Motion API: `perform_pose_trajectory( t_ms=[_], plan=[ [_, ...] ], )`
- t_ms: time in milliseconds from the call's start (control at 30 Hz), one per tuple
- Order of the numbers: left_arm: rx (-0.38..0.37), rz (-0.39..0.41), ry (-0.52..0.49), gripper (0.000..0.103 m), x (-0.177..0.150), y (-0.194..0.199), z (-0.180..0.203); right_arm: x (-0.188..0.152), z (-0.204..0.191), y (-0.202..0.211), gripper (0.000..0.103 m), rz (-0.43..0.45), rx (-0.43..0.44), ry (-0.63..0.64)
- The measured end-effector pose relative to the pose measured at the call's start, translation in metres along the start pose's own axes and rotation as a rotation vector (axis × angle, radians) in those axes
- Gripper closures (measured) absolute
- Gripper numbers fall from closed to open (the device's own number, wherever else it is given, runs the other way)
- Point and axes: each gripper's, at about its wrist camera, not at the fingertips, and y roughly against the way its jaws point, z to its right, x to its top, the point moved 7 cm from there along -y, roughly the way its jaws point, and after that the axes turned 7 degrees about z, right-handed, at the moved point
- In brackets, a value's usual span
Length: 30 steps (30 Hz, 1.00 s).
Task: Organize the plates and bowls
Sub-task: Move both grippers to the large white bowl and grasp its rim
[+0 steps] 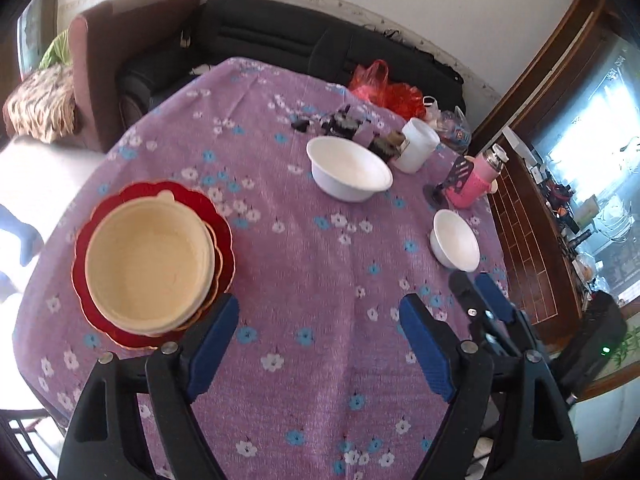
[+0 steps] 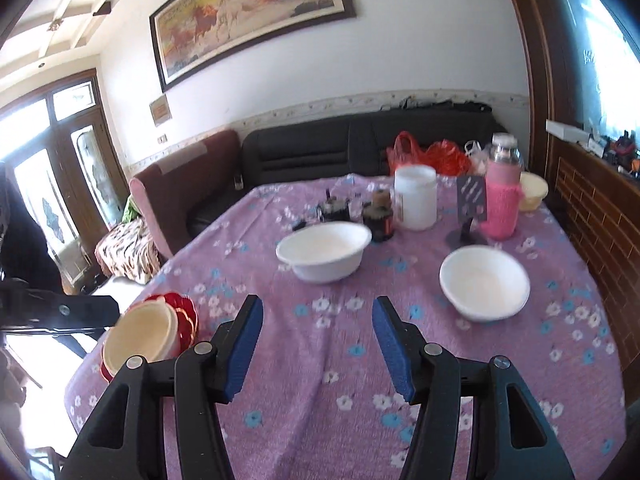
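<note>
Both tools are spread and hold nothing: the left tool (image 1: 320, 344) hangs over bare purple cloth, and the right tool (image 2: 318, 348) does the same in its own view. On the bench (image 1: 304, 248) a cream bowl (image 1: 148, 260) already sits on red scalloped plates (image 1: 216, 216) at the left edge, just beside the left tool's left finger. Two white bowls are not yet gathered. The larger white bowl (image 2: 324, 252) stands ahead near the middle of the bench, slightly left of the right tool's line; the smaller white bowl (image 2: 484, 284) lies ahead and to the right, closer to the right tool than to the left. In the left wrist view the right tool's blue fingers (image 1: 494, 298) show just below that smaller bowl, so the right hand is likely the one to take it. Both bowls are round, so no axis matters; the rim nearest the tool is probably the place to pinch.
</note>
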Motion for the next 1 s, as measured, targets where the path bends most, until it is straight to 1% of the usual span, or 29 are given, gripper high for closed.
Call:
perform_pose_trajectory(
  t_ms=[100, 200, 300, 333, 400, 467, 533, 633, 700, 833, 933, 1000],
  plan=[
    [-0.007, -0.015, 0.013, 0.021, -0.006, -0.006, -0.006, -0.019, 0.009, -0.013, 0.042, -0.041, -0.009, -0.029],
    [-0.035, -0.03, 0.036, 0.021, -0.01, -0.014, -0.008, -0.033, 0.019, -0.026, 0.042, -0.073, -0.026, -0.059],
    [-0.026, -0.008, 0.045, 0.021, -0.007, -0.019, -0.008, -0.04, 0.033, -0.033, 0.042, -0.096, -0.042, -0.094],
    [-0.013, 0.005, 0.041, 0.021, -0.004, -0.019, -0.01, -0.042, 0.04, -0.036, 0.042, -0.102, -0.055, -0.105],
    [-0.018, 0.025, 0.041, 0.021, 0.004, -0.02, -0.01, -0.038, 0.053, -0.04, 0.042, -0.112, -0.075, -0.127],
    [-0.017, 0.049, 0.03, 0.021, 0.014, -0.023, -0.01, -0.033, 0.069, -0.043, 0.042, -0.11, -0.095, -0.176],
    [0.012, 0.068, 0.01, 0.021, 0.025, -0.032, -0.012, -0.029, 0.086, -0.047, 0.042, -0.113, -0.115, -0.231],
    [0.045, 0.048, -0.01, 0.021, 0.038, -0.057, -0.014, -0.027, 0.104, -0.059, 0.042, -0.119, -0.147, -0.279],
    [0.063, 0.02, -0.004, 0.021, 0.045, -0.078, -0.017, -0.026, 0.11, -0.072, 0.042, -0.134, -0.135, -0.317],
    [0.087, -0.014, 0.014, 0.021, 0.063, -0.118, -0.023, -0.019, 0.11, -0.111, 0.042, -0.154, -0.07, -0.442],
    [0.117, -0.013, 0.038, 0.021, 0.07, -0.136, -0.032, -0.009, 0.101, -0.147, 0.042, -0.171, -0.04, -0.489],
    [0.109, -0.02, 0.06, 0.021, 0.07, -0.143, -0.038, 0.001, 0.095, -0.173, 0.042, -0.177, -0.016, -0.508]
  ],
)
